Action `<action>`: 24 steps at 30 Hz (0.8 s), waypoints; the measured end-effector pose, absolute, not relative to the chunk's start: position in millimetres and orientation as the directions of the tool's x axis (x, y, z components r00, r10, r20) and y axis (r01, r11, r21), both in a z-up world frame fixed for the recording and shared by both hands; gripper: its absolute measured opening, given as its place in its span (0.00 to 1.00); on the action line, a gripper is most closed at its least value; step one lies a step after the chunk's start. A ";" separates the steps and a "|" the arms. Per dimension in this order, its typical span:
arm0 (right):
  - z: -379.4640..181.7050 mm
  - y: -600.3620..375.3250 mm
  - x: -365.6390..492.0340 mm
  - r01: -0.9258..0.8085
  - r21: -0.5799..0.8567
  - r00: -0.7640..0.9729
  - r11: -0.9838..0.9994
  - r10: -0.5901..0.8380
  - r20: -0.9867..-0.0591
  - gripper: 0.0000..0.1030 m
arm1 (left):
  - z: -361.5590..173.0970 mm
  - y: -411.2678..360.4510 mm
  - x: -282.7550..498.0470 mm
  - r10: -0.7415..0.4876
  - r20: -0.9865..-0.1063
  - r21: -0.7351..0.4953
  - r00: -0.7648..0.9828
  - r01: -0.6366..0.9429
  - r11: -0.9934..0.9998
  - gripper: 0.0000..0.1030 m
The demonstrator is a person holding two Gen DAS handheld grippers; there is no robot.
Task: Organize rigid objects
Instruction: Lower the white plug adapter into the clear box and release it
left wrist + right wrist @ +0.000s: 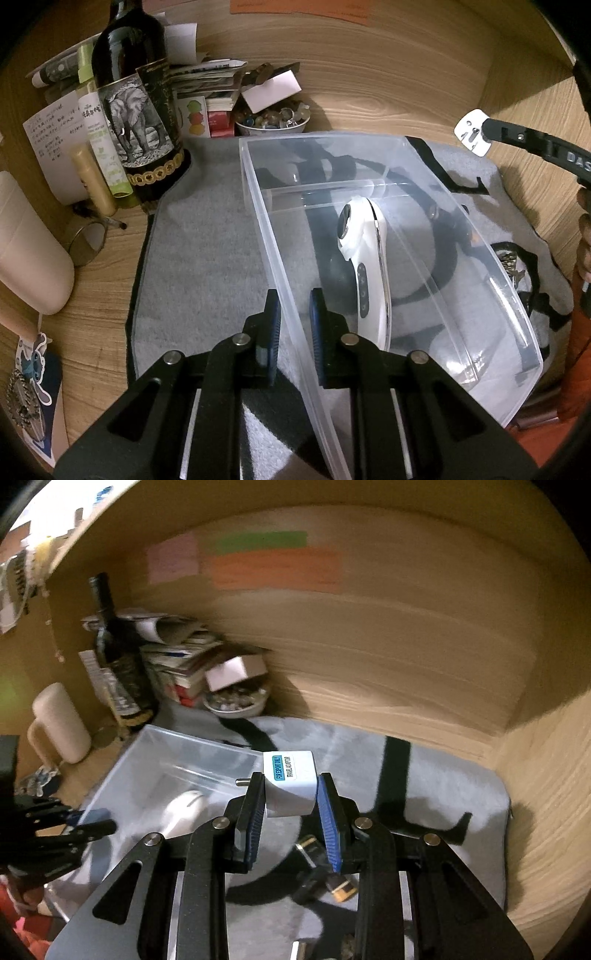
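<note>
A clear plastic bin [436, 206] sits on a grey mat [207, 240], with a white handheld device [364, 258] lying inside it. My left gripper [295, 317] is shut on the bin's left wall, one pad outside and one inside. In the right wrist view my right gripper [290, 797] is shut on a white travel adaptor [291, 782], held in the air to the right of the bin [155, 753]. The white device [181, 812] shows inside the bin there too. Part of the right gripper shows at the left wrist view's right edge [517, 136].
A dark wine bottle [136, 110], small bottles, papers and a bowl of trinkets [273, 120] stand at the back left. A cream jug [26, 251] is at the left. A wristwatch [508, 260] and a black-and-yellow item [332, 882] lie on the mat. Wooden walls enclose the desk.
</note>
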State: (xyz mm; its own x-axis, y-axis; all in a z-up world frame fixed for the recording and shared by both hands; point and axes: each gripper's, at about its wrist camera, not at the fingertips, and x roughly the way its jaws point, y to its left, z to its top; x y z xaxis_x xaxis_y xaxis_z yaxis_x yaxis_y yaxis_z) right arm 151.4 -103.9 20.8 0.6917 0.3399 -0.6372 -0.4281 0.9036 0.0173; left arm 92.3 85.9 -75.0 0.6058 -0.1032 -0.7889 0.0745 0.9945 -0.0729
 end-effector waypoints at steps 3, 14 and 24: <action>22.2 -95.5 141.4 -0.466 0.023 0.679 0.885 0.374 -0.632 0.25 | -75.0 86.1 92.4 -0.104 -0.789 -0.073 0.606 0.075 0.995 0.15; -7.6 -56.7 121.7 -0.586 0.009 0.566 0.810 0.417 -0.711 0.25 | -75.3 86.0 93.5 -0.100 -0.788 -0.067 0.608 0.076 0.995 0.15; -21.4 -49.4 120.9 -0.589 0.014 0.523 0.808 0.395 -0.755 0.26 | -75.2 86.3 94.1 -0.099 -0.787 -0.068 0.608 0.074 0.995 0.15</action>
